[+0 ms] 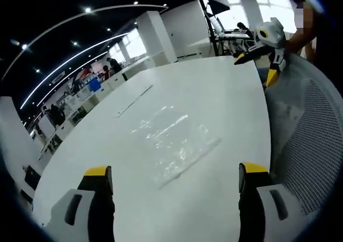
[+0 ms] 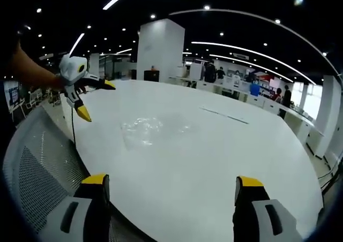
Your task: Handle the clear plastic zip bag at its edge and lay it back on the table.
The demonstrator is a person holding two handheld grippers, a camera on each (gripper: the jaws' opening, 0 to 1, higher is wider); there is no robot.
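A glossy, crinkled clear zip bag [image 1: 174,143] lies flat mid-tabletop [image 1: 214,87], which is smooth and white. The left gripper [image 1: 174,186] and right gripper [image 2: 167,191] hover with jaws spread, empty. A mesh chair back [image 1: 316,140] flanks the edge.

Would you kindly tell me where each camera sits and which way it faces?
Left gripper view: rides the left tool, facing across the white table at the clear zip bag; right tool at upper right.
Right gripper view: rides the right tool, facing the bag; left tool and the person's arm at left.
Shared: bag, table, mesh chair.
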